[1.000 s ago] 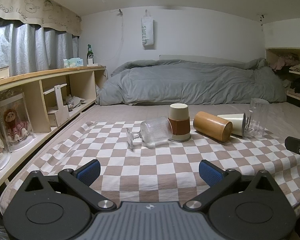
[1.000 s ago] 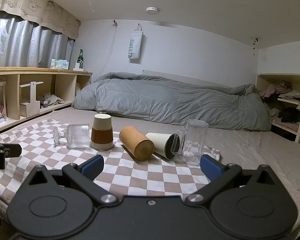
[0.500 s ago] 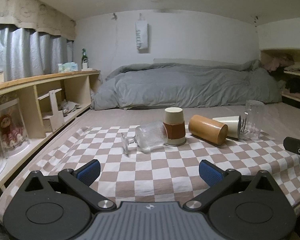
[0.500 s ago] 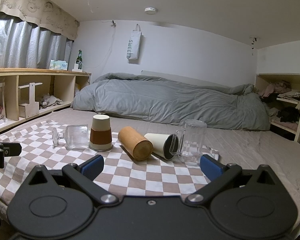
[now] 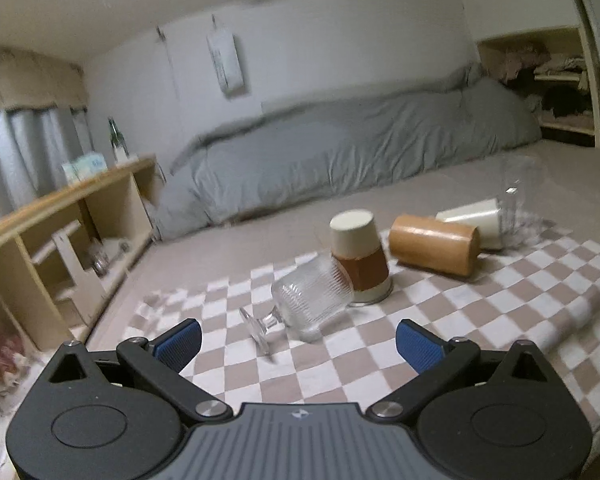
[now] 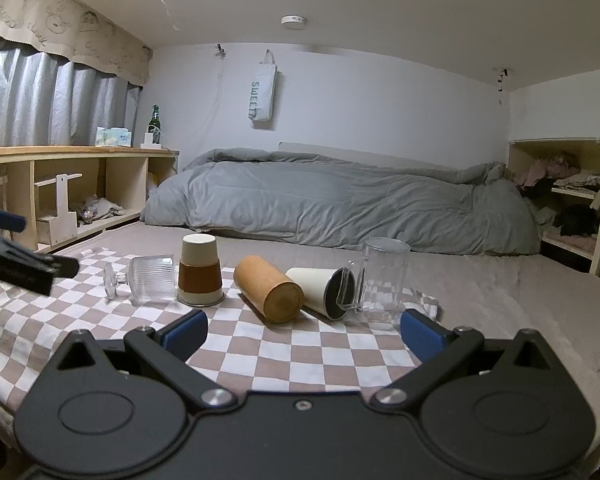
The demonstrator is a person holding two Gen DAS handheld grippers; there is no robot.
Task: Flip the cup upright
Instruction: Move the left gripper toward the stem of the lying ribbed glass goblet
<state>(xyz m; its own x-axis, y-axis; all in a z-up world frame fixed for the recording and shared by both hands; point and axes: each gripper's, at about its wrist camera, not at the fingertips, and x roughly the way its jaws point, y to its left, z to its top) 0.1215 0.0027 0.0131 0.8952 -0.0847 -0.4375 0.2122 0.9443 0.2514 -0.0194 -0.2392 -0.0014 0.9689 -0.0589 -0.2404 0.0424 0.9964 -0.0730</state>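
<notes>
On the checkered cloth point(image 6: 284, 344) lie several cups. A ribbed glass goblet point(image 5: 308, 300) point(image 6: 148, 280) lies on its side at the left. A cream and brown cup point(image 5: 360, 252) point(image 6: 200, 270) stands upside down beside it. A wooden cup point(image 5: 434, 246) point(image 6: 268, 288) and a cream tumbler point(image 5: 472, 222) point(image 6: 324, 290) lie on their sides. A clear mug point(image 6: 382, 276) point(image 5: 516, 200) stands upright at the right. My left gripper point(image 5: 298, 344) is open and empty, tilted, just short of the goblet. My right gripper point(image 6: 304, 330) is open and empty in front of the wooden cup.
The cloth covers the near end of a bed with a grey duvet point(image 6: 340, 208) at the back. A wooden shelf unit point(image 6: 72, 184) runs along the left. Open shelves with clothes point(image 6: 568, 192) stand at the right. The left gripper shows at the left edge of the right wrist view point(image 6: 16, 260).
My left gripper has moved forward toward the goblet, risen and rolled, so its view is tilted and blurred. My right gripper has barely moved. The cups lie as before.
</notes>
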